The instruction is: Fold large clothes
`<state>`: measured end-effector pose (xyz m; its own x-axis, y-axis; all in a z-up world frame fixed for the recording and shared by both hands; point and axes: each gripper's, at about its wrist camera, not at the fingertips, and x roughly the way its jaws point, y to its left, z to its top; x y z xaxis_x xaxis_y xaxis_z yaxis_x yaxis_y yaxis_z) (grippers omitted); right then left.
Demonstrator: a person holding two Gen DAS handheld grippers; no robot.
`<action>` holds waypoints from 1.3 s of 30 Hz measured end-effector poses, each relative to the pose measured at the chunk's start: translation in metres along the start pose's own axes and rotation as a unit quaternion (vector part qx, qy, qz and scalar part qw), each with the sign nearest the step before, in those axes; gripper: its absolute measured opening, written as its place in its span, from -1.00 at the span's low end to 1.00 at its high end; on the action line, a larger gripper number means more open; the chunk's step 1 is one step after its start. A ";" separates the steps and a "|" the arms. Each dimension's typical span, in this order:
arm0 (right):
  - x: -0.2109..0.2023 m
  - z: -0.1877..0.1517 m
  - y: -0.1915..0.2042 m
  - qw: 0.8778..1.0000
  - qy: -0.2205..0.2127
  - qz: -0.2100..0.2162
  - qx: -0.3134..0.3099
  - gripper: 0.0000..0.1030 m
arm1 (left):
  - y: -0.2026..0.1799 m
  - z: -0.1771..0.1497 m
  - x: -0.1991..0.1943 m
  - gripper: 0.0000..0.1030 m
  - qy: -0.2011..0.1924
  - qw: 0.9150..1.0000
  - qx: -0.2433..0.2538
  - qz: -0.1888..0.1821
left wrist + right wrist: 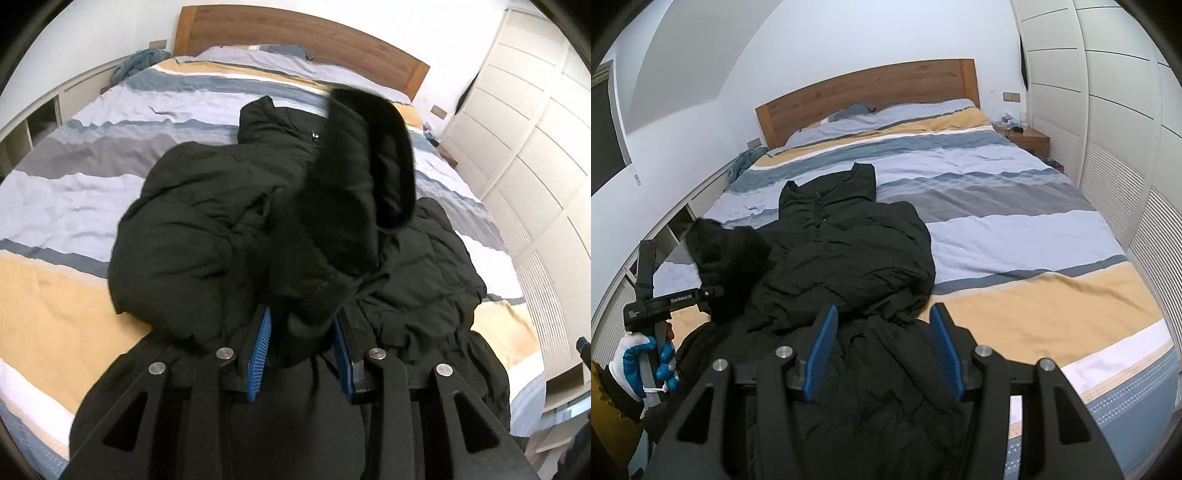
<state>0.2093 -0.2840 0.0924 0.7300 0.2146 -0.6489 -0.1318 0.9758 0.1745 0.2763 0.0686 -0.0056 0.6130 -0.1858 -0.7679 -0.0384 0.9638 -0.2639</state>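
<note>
Centre of both views: black coat (849, 266) lies on striped bed (1015, 236) | step: sleeve fold-in | left gripper (301, 354) slack around sleeve cuff (325, 291) | right gripper (882, 354) parted, empty | next: back left clear, smooth sleeve.

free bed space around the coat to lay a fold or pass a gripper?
Bare bedspread runs from the coat to the wardrobe side, and from its collar to the headboard. It is crowded on the other side: the left gripper is in the sleeve, with a narrow strip to the bed edge.
</note>
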 end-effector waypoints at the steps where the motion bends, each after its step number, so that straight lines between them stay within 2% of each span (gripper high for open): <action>1: -0.003 0.000 0.001 1.000 -0.001 0.000 -0.003 -0.02 | 0.002 0.001 -0.006 -0.37 -0.005 1.000 -0.001 0.002; 11: -0.013 0.006 0.027 0.999 -0.004 0.012 -0.031 -0.02 | 0.035 0.014 -0.059 -0.35 -0.043 0.999 -0.024 0.020; 14: -0.009 0.007 0.039 0.999 0.001 0.018 -0.040 -0.02 | 0.041 0.020 -0.069 -0.03 -0.053 0.998 -0.030 0.028; 17: 0.003 0.012 0.055 0.998 0.007 0.029 -0.053 -0.02 | 0.043 0.025 -0.070 0.15 -0.061 0.997 -0.028 0.032; 24: 0.066 0.023 0.106 0.993 0.035 0.047 -0.100 -0.02 | 0.051 0.029 -0.029 0.19 -0.056 0.996 -0.020 0.063; 33: 0.166 0.047 0.170 0.985 0.048 0.068 -0.154 -0.02 | 0.058 0.023 0.038 0.19 -0.052 0.992 0.031 0.112; 39: 0.229 0.029 0.177 0.982 0.084 0.059 -0.158 -0.02 | 0.061 0.017 0.060 0.21 -0.053 0.989 0.058 0.124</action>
<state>0.3725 -0.0638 -0.0036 0.5792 0.3041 -0.7564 -0.4297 0.9024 0.0338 0.3236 0.1198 -0.0577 0.6762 0.0744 -0.7329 -0.1108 0.9938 -0.0013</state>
